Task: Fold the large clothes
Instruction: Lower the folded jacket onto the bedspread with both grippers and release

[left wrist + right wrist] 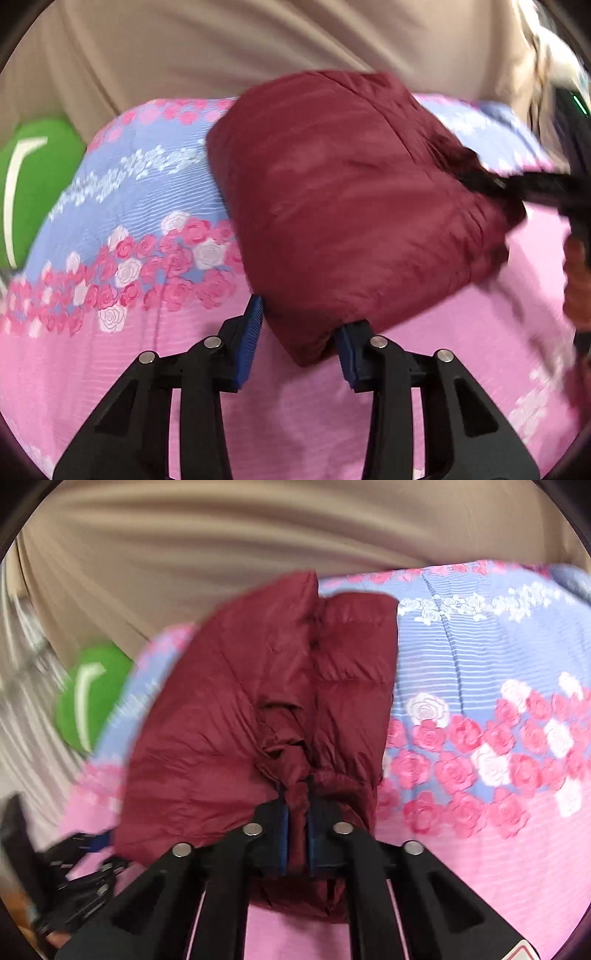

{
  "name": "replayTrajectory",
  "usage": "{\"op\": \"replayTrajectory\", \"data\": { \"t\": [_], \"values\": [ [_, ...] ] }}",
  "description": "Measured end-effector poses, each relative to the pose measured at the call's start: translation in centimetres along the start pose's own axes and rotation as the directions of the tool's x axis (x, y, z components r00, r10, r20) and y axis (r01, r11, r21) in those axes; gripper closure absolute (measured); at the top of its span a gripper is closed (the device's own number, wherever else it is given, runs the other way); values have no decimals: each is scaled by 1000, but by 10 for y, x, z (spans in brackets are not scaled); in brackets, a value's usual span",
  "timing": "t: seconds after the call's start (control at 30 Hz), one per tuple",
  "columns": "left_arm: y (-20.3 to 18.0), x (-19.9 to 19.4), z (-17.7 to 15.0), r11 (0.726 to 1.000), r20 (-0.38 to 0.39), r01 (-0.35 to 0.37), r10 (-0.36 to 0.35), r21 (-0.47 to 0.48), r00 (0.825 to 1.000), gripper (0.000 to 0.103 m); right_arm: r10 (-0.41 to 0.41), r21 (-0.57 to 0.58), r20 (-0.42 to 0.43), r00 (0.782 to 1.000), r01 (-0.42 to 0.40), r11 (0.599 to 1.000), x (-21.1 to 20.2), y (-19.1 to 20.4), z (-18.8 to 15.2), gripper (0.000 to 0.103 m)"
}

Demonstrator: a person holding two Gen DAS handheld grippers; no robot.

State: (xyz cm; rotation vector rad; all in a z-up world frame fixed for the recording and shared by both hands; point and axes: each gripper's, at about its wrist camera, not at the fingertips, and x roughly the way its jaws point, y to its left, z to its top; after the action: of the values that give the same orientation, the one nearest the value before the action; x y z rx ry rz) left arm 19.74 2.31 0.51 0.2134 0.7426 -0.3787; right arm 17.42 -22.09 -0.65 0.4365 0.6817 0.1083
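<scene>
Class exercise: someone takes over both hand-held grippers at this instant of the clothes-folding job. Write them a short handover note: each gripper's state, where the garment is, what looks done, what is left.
Left gripper: jaws partly apart around the near corner of the maroon puffer jacket; I cannot tell whether the pads press on it.
Right gripper: shut on a bunched fold of the jacket's edge.
The jacket lies bundled on the floral bedspread; a green cushion sits beyond the bed's edge.
Done: the jacket looks folded over on itself.
Left: probably set it down flat, release, tidy the fold.
</scene>
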Motion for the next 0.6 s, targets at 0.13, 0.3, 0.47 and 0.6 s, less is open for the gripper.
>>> {"op": "replayTrajectory", "data": {
  "t": [0.13, 0.3, 0.47, 0.6],
  "values": [
    [7, 17, -1, 1000, -39, -28, 27, -12, 999, 69, -26, 21, -22, 999, 26, 999, 6, -9, -21, 100],
    [2, 34, -10, 998, -66, -52, 50, -23, 997, 68, -47, 24, -95, 994, 49, 998, 29, -16, -32, 101],
    [3, -14, -12, 999, -30, 25, -26, -39, 999, 68, -99, -5, -70, 993, 99, 995, 2, -9, -30, 93],
    [2, -66, -2, 998, 81, 57, -55, -22, 995, 61, -141, -55, 42, 989, 143, 988, -30, 13, -6, 86]
  ]
}}
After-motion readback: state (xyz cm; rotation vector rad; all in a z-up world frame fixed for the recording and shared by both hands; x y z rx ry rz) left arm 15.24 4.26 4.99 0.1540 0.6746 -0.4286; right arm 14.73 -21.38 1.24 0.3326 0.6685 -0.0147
